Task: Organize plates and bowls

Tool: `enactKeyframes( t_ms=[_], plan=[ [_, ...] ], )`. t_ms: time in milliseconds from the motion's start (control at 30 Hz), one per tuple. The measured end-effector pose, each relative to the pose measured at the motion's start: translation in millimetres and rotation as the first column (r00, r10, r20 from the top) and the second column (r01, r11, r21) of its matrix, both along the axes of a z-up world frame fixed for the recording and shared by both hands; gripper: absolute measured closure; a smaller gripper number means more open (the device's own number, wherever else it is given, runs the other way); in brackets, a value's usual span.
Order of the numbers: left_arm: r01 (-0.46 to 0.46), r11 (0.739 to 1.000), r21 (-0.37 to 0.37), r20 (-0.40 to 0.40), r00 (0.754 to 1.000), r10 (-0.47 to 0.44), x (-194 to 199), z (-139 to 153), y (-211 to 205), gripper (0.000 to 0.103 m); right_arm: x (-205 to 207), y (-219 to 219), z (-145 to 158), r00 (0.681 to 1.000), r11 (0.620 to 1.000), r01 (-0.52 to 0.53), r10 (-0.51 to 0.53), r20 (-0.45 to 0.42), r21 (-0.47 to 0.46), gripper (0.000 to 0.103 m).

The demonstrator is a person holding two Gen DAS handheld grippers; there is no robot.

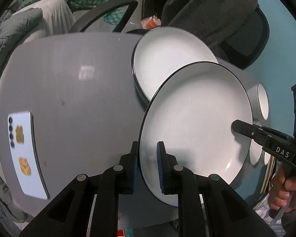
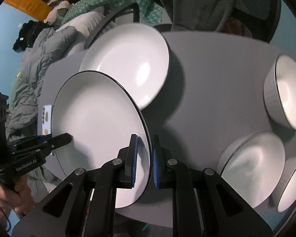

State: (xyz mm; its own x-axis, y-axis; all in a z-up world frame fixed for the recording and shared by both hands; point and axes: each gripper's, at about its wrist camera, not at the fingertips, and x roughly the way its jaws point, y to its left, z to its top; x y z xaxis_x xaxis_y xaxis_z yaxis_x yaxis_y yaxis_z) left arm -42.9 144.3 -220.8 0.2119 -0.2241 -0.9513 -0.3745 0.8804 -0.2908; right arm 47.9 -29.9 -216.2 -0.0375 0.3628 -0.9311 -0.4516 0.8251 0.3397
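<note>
The left gripper (image 1: 148, 164) is clamped on the rim of a white plate (image 1: 197, 122), and the right gripper (image 2: 145, 160) pinches the opposite rim of the same plate, so the load is shared from both sides and the dish stays roughly flat instead of tipping. The plate hangs clear above the grey table (image 1: 79, 90), partly over a second plate (image 1: 167, 63) that lies at about twelve o'clock from it; I judge it is being carried there to be stacked, rim over rim. Out at about three o'clock, in the right wrist view, three bowls (image 2: 254, 167) sit grouped apart from the plates, which suits sorting by kind. A phone (image 1: 25, 154) lies at the table's nine o'clock edge, well clear of the dishes.
</note>
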Motion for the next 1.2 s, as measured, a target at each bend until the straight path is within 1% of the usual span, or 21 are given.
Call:
enactKeyframes(
  t_ms=[167,267,500,800,967,1200],
  plan=[
    [-0.013,1.0,0.014,0.019,1.0,0.013,25.7,3.8,9.6,0.086,18.4,16.3,2.4,1.0,1.0,-0.011,0.011,0.021,-0.004,0.089],
    [-0.019,1.0,0.02,0.027,0.999,0.018,34.6,7.0,21.3,0.087,32.3,22.3,3.6,1.0,1.0,-0.011,0.011,0.024,-0.001,0.089],
    [-0.023,0.999,0.042,0.014,1.0,0.022,62.9,-1.8,33.1,0.085,56.7,37.4,-2.9,1.0,1.0,-0.009,0.009,0.009,-0.003,0.089],
    [-0.031,0.997,0.066,-0.024,0.999,0.032,82.7,-13.9,36.8,0.085,81.4,37.2,-18.3,0.999,1.0,0.007,-0.007,-0.041,-0.003,0.089],
    [-0.026,0.997,0.074,-0.043,0.999,0.029,91.0,-19.3,36.1,0.085,85.7,39.2,-23.9,0.998,1.0,0.004,-0.005,-0.057,-0.017,0.089],
    [-0.029,0.996,0.081,-0.059,0.998,0.034,91.8,-20.4,36.6,0.084,88.3,42.8,-28.7,0.998,1.0,0.006,-0.008,-0.067,-0.029,0.088]
  ],
)
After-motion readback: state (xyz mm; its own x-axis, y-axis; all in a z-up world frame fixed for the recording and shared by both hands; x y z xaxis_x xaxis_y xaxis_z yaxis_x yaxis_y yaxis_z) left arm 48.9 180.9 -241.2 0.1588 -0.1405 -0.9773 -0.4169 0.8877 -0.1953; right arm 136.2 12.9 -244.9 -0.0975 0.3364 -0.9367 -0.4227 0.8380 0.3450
